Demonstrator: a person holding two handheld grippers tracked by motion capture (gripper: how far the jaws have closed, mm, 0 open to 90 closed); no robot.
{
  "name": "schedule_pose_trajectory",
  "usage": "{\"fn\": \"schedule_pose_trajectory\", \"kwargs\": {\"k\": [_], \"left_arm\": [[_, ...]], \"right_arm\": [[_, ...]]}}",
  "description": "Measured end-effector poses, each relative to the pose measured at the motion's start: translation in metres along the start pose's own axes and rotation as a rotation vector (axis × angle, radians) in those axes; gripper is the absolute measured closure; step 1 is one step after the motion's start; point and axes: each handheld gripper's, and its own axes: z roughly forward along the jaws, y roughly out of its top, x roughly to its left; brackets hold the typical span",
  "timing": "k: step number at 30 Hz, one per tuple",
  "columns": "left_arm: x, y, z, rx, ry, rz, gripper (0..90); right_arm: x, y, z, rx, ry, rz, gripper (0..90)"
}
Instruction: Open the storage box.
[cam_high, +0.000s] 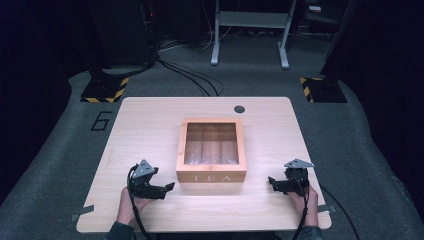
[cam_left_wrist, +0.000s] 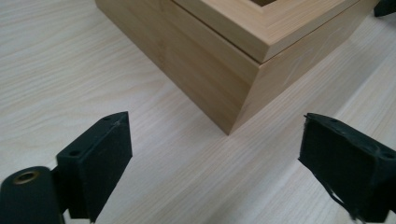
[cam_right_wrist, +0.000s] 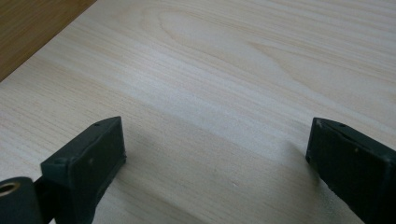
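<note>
I have the wooden tea box at the middle of the tabletop, lid down. My left gripper faces its near left corner, jaws spread and empty — lined up, I judge, for the lid. My right gripper waits right of the box, jaws spread too.

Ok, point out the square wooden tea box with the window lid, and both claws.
Square wooden tea box (cam_high: 211, 177): high view, lettered front wall.
Left claw (cam_high: 169, 187): high view, between its fingertips.
Right claw (cam_high: 271, 182): high view, between its fingertips.
</note>
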Motion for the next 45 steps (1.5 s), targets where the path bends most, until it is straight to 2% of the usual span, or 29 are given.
{"fn": "schedule_pose_trajectory", "kwargs": {"k": [1, 3, 4, 5, 6, 8, 10, 11, 12, 16, 26, 33, 45], "left_arm": [[-0.001, 0.001, -0.001, -0.006, -0.014, -0.005, 19.6], [-0.003, 0.002, -0.002, -0.018, -0.015, 0.0, 36.7], [-0.004, 0.002, -0.002, -0.031, -0.024, 0.0, 50.5], [-0.004, 0.002, -0.002, -0.032, -0.03, 0.007, 50.5], [-0.005, 0.002, -0.002, -0.034, -0.031, 0.014, 54.5], [-0.008, 0.003, -0.001, -0.04, -0.042, 0.026, 70.7], [-0.009, 0.003, 0.001, -0.036, -0.033, 0.023, 74.1], [-0.009, 0.005, 0.003, -0.042, -0.038, 0.019, 79.7], [-0.009, 0.005, 0.003, -0.042, -0.038, 0.019, 81.4], [-0.011, 0.008, 0.006, -0.045, -0.048, 0.028, 85.4], [-0.01, 0.009, 0.008, -0.053, -0.065, 0.021, 86.2], [-0.007, 0.005, 0.009, -0.089, -0.085, -0.009, 86.2], [-0.007, 0.005, 0.006, -0.13, -0.097, -0.014, 86.1]], "right_arm": [[0.0, 0.0, 0.0, 0.0, 0.0, 0.0, 4.1], [0.0, 0.0, 0.0, 0.0, 0.0, 0.0, 4.1], [0.0, 0.0, 0.0, 0.0, 0.0, 0.0, 4.1], [0.0, 0.0, 0.0, 0.0, 0.0, 0.0, 4.1], [0.0, 0.0, 0.0, 0.0, 0.0, 0.0, 4.1], [0.0, 0.0, 0.0, 0.0, 0.0, 0.0, 4.1], [0.0, 0.0, 0.0, 0.0, 0.0, 0.0, 4.1], [0.0, 0.0, 0.0, 0.0, 0.0, 0.0, 4.1], [0.0, 0.0, 0.0, 0.0, 0.0, 0.0, 4.1], [0.0, 0.0, 0.0, 0.0, 0.0, 0.0, 4.1], [0.0, 0.0, 0.0, -0.002, -0.001, 0.003, 4.1], [0.0, 0.0, 0.0, 0.0, 0.0, 0.0, 4.1], [0.0, 0.0, 0.0, 0.0, 0.001, -0.001, 4.1]]}}
